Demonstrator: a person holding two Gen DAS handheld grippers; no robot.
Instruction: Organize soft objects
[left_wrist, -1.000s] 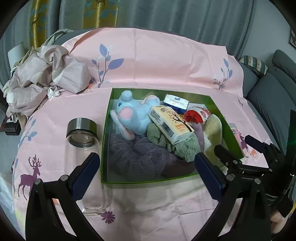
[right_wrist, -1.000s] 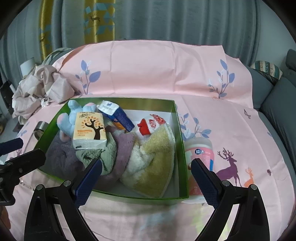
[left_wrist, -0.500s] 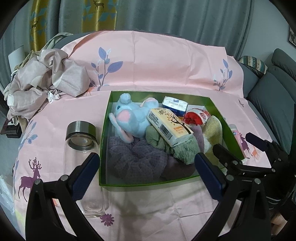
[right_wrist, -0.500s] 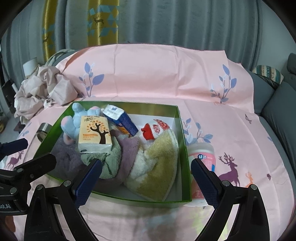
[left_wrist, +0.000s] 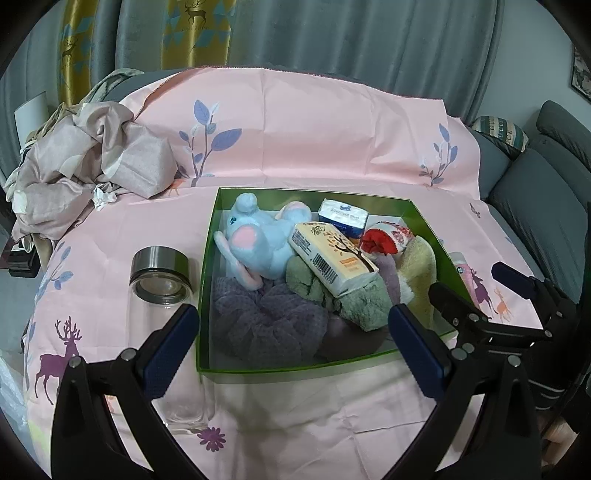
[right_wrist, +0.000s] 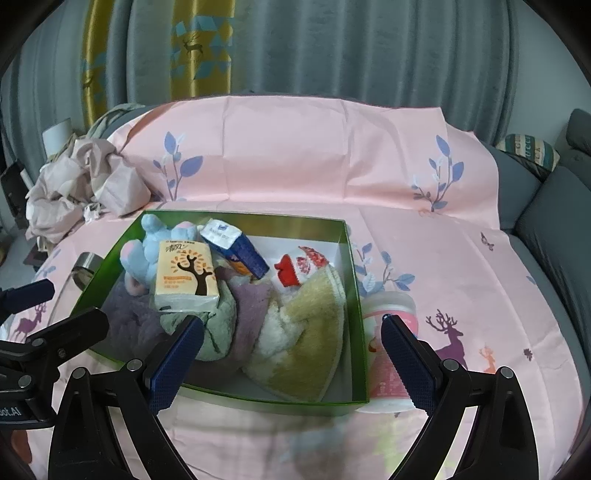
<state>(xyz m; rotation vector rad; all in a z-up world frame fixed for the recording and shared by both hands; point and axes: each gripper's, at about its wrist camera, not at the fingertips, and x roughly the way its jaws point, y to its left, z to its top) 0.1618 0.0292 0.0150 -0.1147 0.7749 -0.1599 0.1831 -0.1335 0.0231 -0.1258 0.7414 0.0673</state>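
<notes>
A green box (left_wrist: 310, 367) (right_wrist: 258, 397) sits on the pink sheet. It holds a blue plush mouse (left_wrist: 258, 243) (right_wrist: 147, 254), an orange tissue pack (left_wrist: 332, 262) (right_wrist: 184, 277), a blue tissue pack (left_wrist: 343, 216) (right_wrist: 236, 247), a red-and-white sock (left_wrist: 384, 240) (right_wrist: 299, 266), a purple towel (left_wrist: 269, 321), a green towel (left_wrist: 358, 302) (right_wrist: 218, 328) and a yellow towel (right_wrist: 306, 339). My left gripper (left_wrist: 291, 358) is open and empty, in front of the box. My right gripper (right_wrist: 291, 358) is open and empty, also at the box's near side.
A glass bottle with a steel cap (left_wrist: 162, 280) lies left of the box. A pink tub (right_wrist: 388, 347) lies right of it. Crumpled cloth (left_wrist: 88, 166) (right_wrist: 81, 188) is piled at the back left. A grey sofa (left_wrist: 543, 192) is on the right.
Both grippers have drawn back and up from the box, so it looks smaller and farther. Nothing in the box has moved.
</notes>
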